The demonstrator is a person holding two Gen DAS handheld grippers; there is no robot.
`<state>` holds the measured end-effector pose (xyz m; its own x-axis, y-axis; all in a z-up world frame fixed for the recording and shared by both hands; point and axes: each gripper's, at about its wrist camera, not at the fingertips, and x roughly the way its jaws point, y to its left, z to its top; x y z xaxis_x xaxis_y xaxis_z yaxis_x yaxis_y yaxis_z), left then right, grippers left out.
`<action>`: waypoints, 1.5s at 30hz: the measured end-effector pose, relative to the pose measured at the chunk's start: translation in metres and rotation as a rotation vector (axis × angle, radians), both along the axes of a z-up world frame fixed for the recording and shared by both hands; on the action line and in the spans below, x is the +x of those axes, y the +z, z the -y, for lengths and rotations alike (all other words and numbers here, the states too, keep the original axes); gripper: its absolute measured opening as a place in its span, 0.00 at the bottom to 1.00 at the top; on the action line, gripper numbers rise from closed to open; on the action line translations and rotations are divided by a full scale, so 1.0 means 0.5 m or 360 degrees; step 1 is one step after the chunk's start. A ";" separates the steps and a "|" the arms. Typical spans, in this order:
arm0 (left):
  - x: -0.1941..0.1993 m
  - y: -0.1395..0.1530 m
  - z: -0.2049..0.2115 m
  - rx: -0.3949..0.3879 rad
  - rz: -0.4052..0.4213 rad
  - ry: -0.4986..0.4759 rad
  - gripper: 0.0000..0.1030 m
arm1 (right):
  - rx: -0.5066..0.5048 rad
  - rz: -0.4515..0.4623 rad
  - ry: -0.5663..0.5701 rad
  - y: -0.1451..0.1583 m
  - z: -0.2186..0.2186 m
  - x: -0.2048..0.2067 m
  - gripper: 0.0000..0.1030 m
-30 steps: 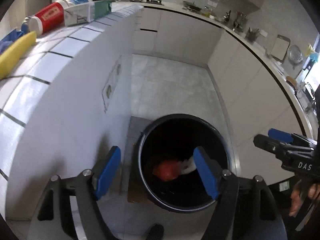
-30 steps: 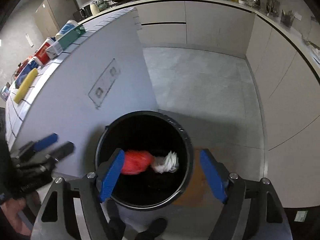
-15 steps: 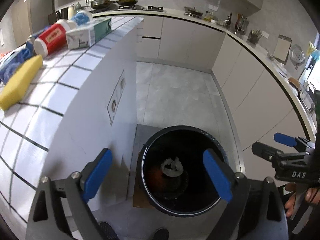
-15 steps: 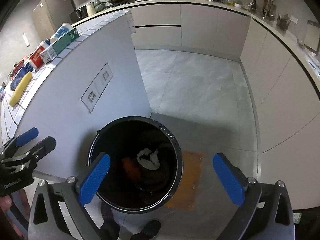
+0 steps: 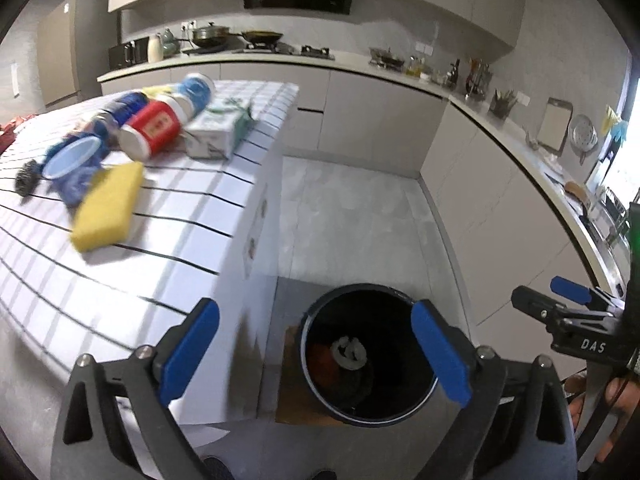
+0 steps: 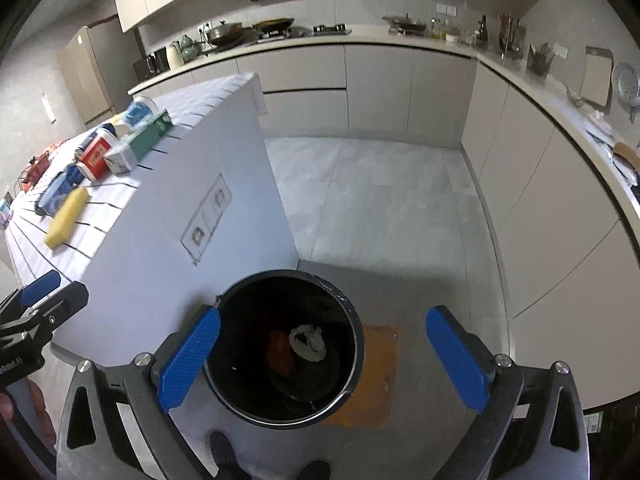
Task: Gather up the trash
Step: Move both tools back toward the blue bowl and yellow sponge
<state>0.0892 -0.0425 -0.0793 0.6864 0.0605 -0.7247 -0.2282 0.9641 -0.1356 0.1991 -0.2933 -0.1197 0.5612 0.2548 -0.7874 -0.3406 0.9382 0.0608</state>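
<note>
Grippers hang wide and empty, left gripper (image 5: 316, 352) opening, right gripper (image 6: 324, 354) spread, above bin (image 6: 356, 364) holding what looks like white scrap (image 6: 307, 342).

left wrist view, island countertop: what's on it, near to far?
Yellow sponge → blue cup → red canister → white-green carton → blue-capped container. The dark scrubber at the left edge is left out; its place in the order is unclear.
</note>
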 end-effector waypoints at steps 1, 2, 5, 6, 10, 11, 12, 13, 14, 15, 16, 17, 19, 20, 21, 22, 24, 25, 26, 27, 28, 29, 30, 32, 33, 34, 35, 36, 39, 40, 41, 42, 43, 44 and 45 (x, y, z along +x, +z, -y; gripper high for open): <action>-0.006 0.006 -0.008 0.0010 0.0008 0.0013 0.96 | 0.0006 0.0010 0.0007 0.009 -0.005 -0.008 1.00; -0.013 0.012 -0.018 0.0019 0.0016 0.0024 0.96 | 0.0008 0.0026 0.0010 0.019 -0.013 -0.017 1.00; -0.033 0.028 -0.045 0.0025 0.0034 0.0059 0.98 | 0.0025 0.0043 0.0034 0.037 -0.040 -0.037 1.00; -0.040 0.032 -0.056 0.0028 0.0044 0.0070 0.99 | 0.0033 0.0054 0.0040 0.042 -0.050 -0.045 1.00; -0.068 0.048 -0.106 0.0056 0.0075 0.0127 1.00 | 0.0054 0.0114 0.0073 0.065 -0.090 -0.075 1.00; -0.075 0.051 -0.112 0.0064 0.0083 0.0138 1.00 | 0.0066 0.0137 0.0087 0.072 -0.101 -0.082 1.00; -0.081 0.055 -0.126 0.0069 0.0090 0.0148 1.00 | 0.0067 0.0174 0.0100 0.079 -0.113 -0.092 1.00; -0.087 0.058 -0.131 0.0073 0.0099 0.0155 1.00 | 0.0058 0.0192 0.0112 0.085 -0.125 -0.098 1.00; -0.095 0.063 -0.143 0.0081 0.0114 0.0167 1.00 | 0.0053 0.0197 0.0125 0.089 -0.136 -0.101 1.00; -0.100 0.067 -0.150 0.0087 0.0124 0.0175 1.00 | 0.0054 0.0197 0.0143 0.094 -0.150 -0.106 1.00; -0.107 0.074 -0.164 0.0097 0.0140 0.0192 1.00 | 0.0045 0.0202 0.0146 0.101 -0.164 -0.110 1.00; -0.115 0.078 -0.171 0.0101 0.0153 0.0201 1.00 | 0.0038 0.0211 0.0149 0.107 -0.176 -0.114 1.00; -0.132 0.089 -0.195 0.0095 0.0199 0.0233 1.00 | 0.0042 0.0201 0.0163 0.117 -0.196 -0.119 1.00; -0.140 0.093 -0.204 0.0094 0.0210 0.0252 1.00 | 0.0052 0.0192 0.0171 0.123 -0.209 -0.121 1.00; -0.148 0.097 -0.217 0.0095 0.0220 0.0274 1.00 | 0.0062 0.0194 0.0184 0.128 -0.219 -0.125 1.00; -0.154 0.098 -0.228 0.0096 0.0231 0.0287 1.00 | 0.0065 0.0199 0.0192 0.132 -0.226 -0.128 1.00; -0.165 0.101 -0.248 0.0106 0.0246 0.0315 1.00 | 0.0080 0.0215 0.0208 0.142 -0.250 -0.136 1.00; -0.169 0.101 -0.255 0.0113 0.0252 0.0323 1.00 | 0.0088 0.0221 0.0215 0.144 -0.258 -0.138 1.00; -0.173 0.102 -0.263 0.0123 0.0255 0.0336 1.00 | 0.0098 0.0225 0.0223 0.147 -0.268 -0.141 1.00; -0.176 0.103 -0.270 0.0128 0.0258 0.0350 1.00 | 0.0100 0.0228 0.0231 0.149 -0.282 -0.143 1.00; -0.181 0.104 -0.280 0.0123 0.0270 0.0365 1.00 | 0.0095 0.0234 0.0242 0.151 -0.295 -0.146 1.00; -0.186 0.104 -0.290 0.0115 0.0285 0.0375 1.00 | 0.0090 0.0242 0.0255 0.153 -0.308 -0.149 1.00; -0.191 0.105 -0.300 0.0105 0.0302 0.0386 1.00 | 0.0088 0.0248 0.0274 0.156 -0.326 -0.152 1.00; -0.203 0.109 -0.317 0.0111 0.0350 0.0412 1.00 | 0.0092 0.0258 0.0294 0.159 -0.347 -0.156 1.00; -0.206 0.109 -0.325 0.0112 0.0354 0.0417 1.00 | 0.0101 0.0263 0.0314 0.161 -0.361 -0.160 1.00; -0.206 0.108 -0.336 0.0097 0.0344 0.0414 1.00 | 0.0103 0.0268 0.0329 0.162 -0.373 -0.163 1.00; -0.208 0.106 -0.348 0.0094 0.0338 0.0421 1.00 | 0.0101 0.0272 0.0341 0.163 -0.386 -0.165 1.00; -0.209 0.105 -0.354 0.0114 0.0332 0.0427 1.00 | 0.0105 0.0270 0.0364 0.162 -0.404 -0.167 1.00; -0.210 0.098 -0.379 0.0160 0.0279 0.0428 1.00 | 0.0112 0.0257 0.0410 0.160 -0.447 -0.170 1.00; -0.211 0.094 -0.392 0.0156 0.0246 0.0433 1.00 | 0.0112 0.0257 0.0420 0.159 -0.456 -0.172 1.00; -0.214 0.090 -0.403 0.0165 0.0229 0.0441 1.00 | 0.0111 0.0255 0.0432 0.158 -0.468 -0.173 1.00; -0.217 0.087 -0.413 0.0172 0.0219 0.0448 1.00 | 0.0111 0.0250 0.0443 0.156 -0.483 -0.174 1.00; -0.220 0.084 -0.427 0.0160 0.0204 0.0459 1.00 | 0.0113 0.0246 0.0454 0.153 -0.497 -0.175 1.00; -0.224 0.080 -0.443 0.0135 0.0196 0.0468 1.00 | 0.0114 0.0245 0.0461 0.152 -0.506 -0.176 1.00; -0.227 0.077 -0.452 0.0131 0.0188 0.0473 1.00 | 0.0113 0.0244 0.0471 0.149 -0.523 -0.176 1.00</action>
